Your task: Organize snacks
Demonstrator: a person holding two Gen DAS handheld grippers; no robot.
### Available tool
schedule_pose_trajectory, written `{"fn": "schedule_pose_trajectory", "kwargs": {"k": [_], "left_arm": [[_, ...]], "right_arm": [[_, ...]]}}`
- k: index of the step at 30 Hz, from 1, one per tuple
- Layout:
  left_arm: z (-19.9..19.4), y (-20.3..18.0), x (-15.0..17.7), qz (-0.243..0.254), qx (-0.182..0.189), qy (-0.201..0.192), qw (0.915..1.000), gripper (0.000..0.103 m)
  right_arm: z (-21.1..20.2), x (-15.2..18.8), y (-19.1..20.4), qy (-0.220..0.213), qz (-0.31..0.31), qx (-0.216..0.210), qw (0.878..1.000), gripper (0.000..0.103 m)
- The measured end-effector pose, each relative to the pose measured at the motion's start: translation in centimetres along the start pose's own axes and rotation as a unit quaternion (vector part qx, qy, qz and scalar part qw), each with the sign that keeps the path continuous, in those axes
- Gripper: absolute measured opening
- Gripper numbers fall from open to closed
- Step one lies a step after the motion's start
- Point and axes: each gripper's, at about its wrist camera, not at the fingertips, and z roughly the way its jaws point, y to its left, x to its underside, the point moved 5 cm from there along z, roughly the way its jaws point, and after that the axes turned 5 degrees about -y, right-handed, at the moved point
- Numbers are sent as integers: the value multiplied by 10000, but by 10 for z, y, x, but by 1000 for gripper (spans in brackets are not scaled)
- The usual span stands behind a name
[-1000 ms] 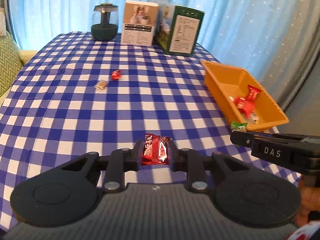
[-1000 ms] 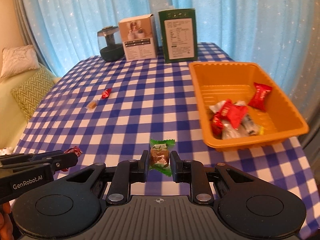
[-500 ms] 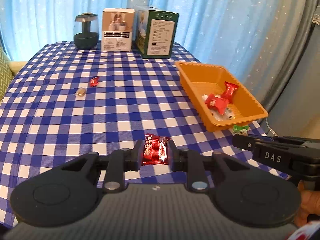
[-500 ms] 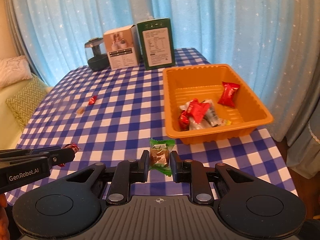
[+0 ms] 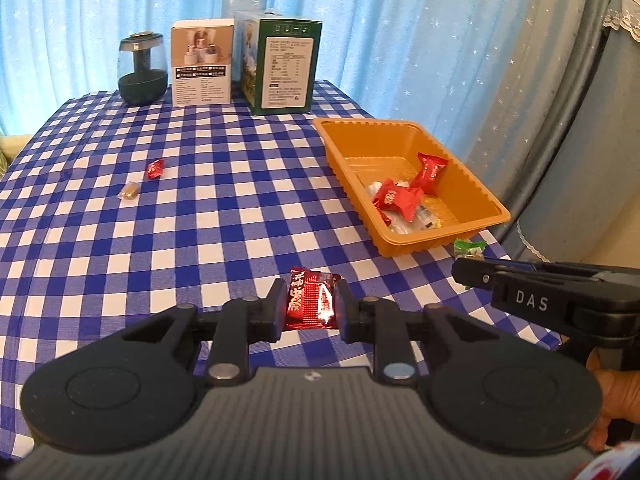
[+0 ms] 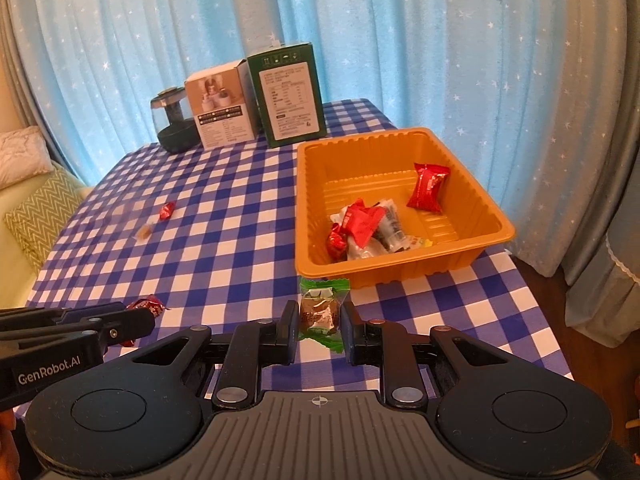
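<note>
My left gripper (image 5: 310,304) is shut on a red snack packet (image 5: 310,300), held above the checked tablecloth left of the orange tray (image 5: 348,136). My right gripper (image 6: 318,320) is shut on a green-wrapped candy (image 6: 320,310), just in front of the tray's near wall (image 6: 400,268). The tray holds several wrapped snacks, mostly red (image 6: 426,186). A small red candy (image 5: 156,169) and a tan candy (image 5: 129,192) lie loose on the cloth at the far left. Each gripper shows in the other's view: the right (image 5: 468,270), the left (image 6: 140,316).
A dark glass jar (image 5: 142,70), a white box (image 5: 202,64) and a green box (image 5: 286,68) stand along the table's back edge before blue curtains. The table's right edge lies just beyond the tray. Cushions (image 6: 36,208) sit at the left.
Both grippers have risen and swung toward the tray with their candies held; the tray now sits closer and more central in both views.
</note>
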Motion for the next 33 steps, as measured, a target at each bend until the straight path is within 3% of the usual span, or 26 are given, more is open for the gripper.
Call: {"fn": "schedule_pose_trajectory", "kwargs": {"k": [14,33], "left_arm": [[11,-26,-10,133,195,-17,9997,22],[56,-78,-53,363,548,-106,9978,22]], "right_arm": [[-10,-8,-19,-169,185,186,9995,22],[0,-46,-72,-404,277,477,9977,22]]}}
